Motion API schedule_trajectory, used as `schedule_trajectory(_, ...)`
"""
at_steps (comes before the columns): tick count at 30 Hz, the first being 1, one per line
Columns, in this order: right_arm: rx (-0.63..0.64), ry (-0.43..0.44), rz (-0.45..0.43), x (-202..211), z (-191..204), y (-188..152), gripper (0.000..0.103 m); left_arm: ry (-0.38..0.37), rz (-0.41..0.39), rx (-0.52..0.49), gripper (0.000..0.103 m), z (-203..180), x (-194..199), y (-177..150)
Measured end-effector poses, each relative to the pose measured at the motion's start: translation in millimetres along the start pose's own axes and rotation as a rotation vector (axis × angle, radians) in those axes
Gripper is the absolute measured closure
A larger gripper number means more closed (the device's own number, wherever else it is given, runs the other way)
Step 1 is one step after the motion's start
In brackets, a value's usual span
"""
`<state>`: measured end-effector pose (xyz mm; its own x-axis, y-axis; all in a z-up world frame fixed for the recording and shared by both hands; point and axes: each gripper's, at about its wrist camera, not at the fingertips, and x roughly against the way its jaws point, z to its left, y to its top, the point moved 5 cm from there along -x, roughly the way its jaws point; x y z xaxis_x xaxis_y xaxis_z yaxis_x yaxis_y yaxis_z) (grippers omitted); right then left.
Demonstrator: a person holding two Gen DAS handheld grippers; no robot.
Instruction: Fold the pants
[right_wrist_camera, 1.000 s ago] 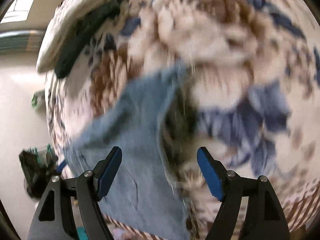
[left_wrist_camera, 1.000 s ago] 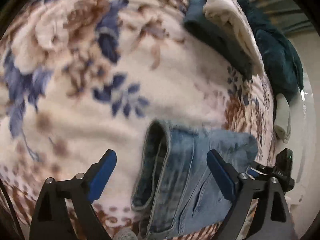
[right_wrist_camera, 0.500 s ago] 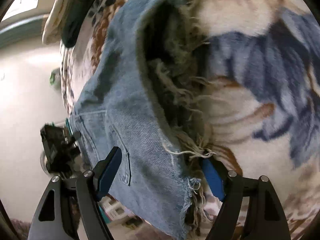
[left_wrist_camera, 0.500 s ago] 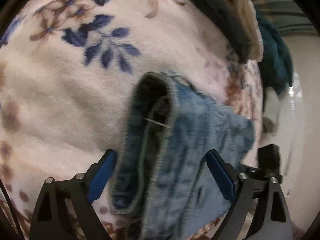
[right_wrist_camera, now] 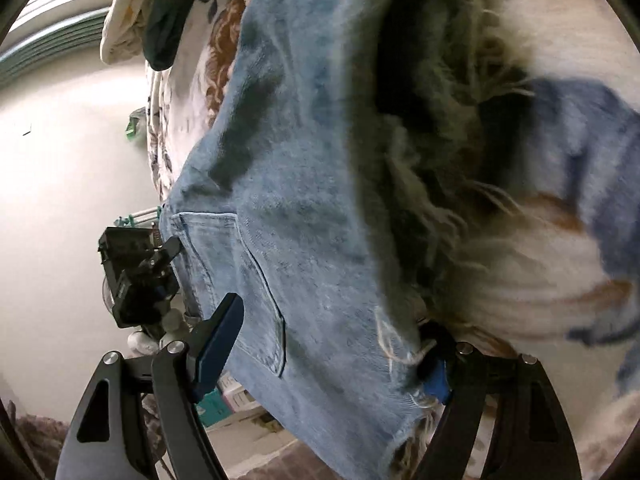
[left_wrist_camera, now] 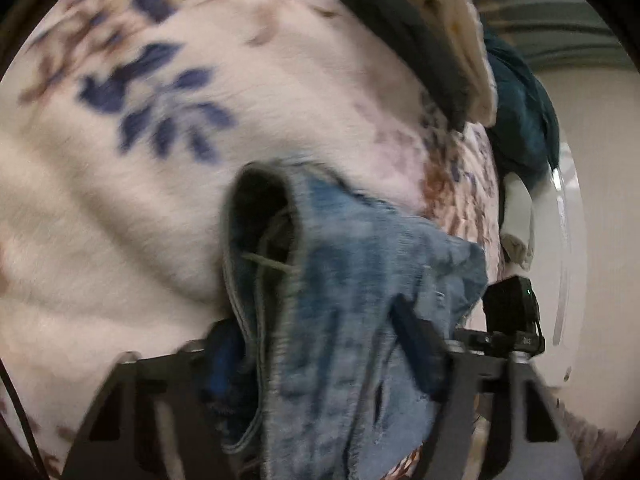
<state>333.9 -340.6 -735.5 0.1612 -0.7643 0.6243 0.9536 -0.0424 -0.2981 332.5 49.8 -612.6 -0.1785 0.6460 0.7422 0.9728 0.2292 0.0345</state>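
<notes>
Light blue denim pants (left_wrist_camera: 344, 288) lie on a floral fleece blanket (left_wrist_camera: 120, 184). In the left wrist view an open leg end gapes toward me, and my left gripper (left_wrist_camera: 320, 356) stands open with denim between its blue pads. In the right wrist view the pants (right_wrist_camera: 296, 184) fill the middle, with a back pocket and a frayed leg hem. My right gripper (right_wrist_camera: 328, 344) is open, its fingers straddling the frayed hem edge. The other gripper (right_wrist_camera: 136, 276) shows at the left, at the waist side.
Folded clothes, dark teal and cream (left_wrist_camera: 440, 36), are stacked at the blanket's far edge; they also show in the right wrist view (right_wrist_camera: 152, 12). The bed edge and pale floor (right_wrist_camera: 60, 168) lie to the left. A window with a radiator is behind.
Both grippers have moved forward onto the pants. The denim now lies between each pair of fingers, where before it lay ahead of them. Both views are blurred by motion.
</notes>
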Motion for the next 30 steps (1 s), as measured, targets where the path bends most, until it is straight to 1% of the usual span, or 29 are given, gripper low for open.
schedule_trajectory(1,0.011,0.007,-0.004,-1.5,2.8,0.5,0.021,0.002,0.000,-0.005,0.048,-2.5,-1.3,0.7)
schedule_trajectory(3,0.033,0.029,-0.019,0.2,5.1,-4.2,0.021,0.024,0.007,-0.015,0.053,-3.9,-8.7,2.1)
schedule_trajectory(4,0.038,0.034,-0.027,-1.1,8.0,-4.8,0.022,0.030,0.008,-0.015,0.055,-4.1,-10.7,2.9)
schedule_trajectory(5,0.045,0.030,-0.033,-1.8,6.9,-6.2,0.027,0.031,0.007,-0.013,0.059,-4.9,-12.2,3.7)
schedule_trajectory(6,0.056,0.009,-0.037,-4.3,7.4,-6.7,0.047,0.041,0.008,-0.014,0.063,-4.3,-12.2,3.4)
schedule_trajectory(7,0.061,-0.025,-0.040,-6.7,7.0,-6.5,0.060,0.048,0.008,-0.020,0.064,-5.8,-11.9,3.2)
schedule_trajectory(8,0.052,-0.044,-0.043,-10.3,7.3,-6.2,0.071,0.055,0.006,-0.029,0.067,-7.8,-10.6,2.6)
schedule_trajectory(9,0.038,-0.045,-0.052,-11.5,7.0,-6.2,0.077,0.057,0.004,-0.035,0.069,-10.9,-9.6,2.5)
schedule_trajectory(10,0.044,-0.066,-0.062,-12.0,9.1,-6.9,0.079,0.056,0.002,-0.040,0.070,-14.2,-7.3,1.5)
schedule_trajectory(11,0.054,-0.097,-0.072,-11.5,12.5,-8.1,0.083,0.058,0.002,-0.042,0.072,-17.5,-8.0,1.0)
schedule_trajectory(12,0.051,-0.107,-0.086,-9.1,15.1,-8.9,0.086,0.058,0.001,-0.045,0.074,-19.7,-5.0,0.7)
schedule_trajectory(15,0.059,-0.135,-0.134,1.1,25.3,-16.1,0.089,0.056,-0.004,-0.063,0.075,-33.3,2.6,0.1)
schedule_trajectory(19,0.058,-0.106,-0.201,20.5,40.9,-25.6,0.090,0.038,-0.014,-0.097,0.076,-56.6,15.2,3.7)
schedule_trajectory(22,0.065,-0.086,-0.256,42.5,58.0,-25.9,0.090,0.011,-0.027,-0.119,0.076,-78.0,27.4,14.0)
schedule_trajectory(23,0.072,-0.068,-0.271,52.2,65.1,-24.4,0.090,-0.002,-0.030,-0.134,0.076,-88.3,32.6,20.9)
schedule_trajectory(26,0.083,-0.065,-0.327,81.4,82.2,-20.7,0.090,-0.024,-0.040,-0.159,0.076,-112.5,43.7,40.7)
schedule_trajectory(28,0.089,-0.066,-0.373,107.0,95.4,-13.6,0.090,-0.027,-0.053,-0.179,0.076,-134.4,50.1,60.3)
schedule_trajectory(30,0.103,-0.072,-0.411,125.4,118.7,-3.4,0.090,-0.036,-0.066,-0.219,0.076,-163.8,57.5,84.3)
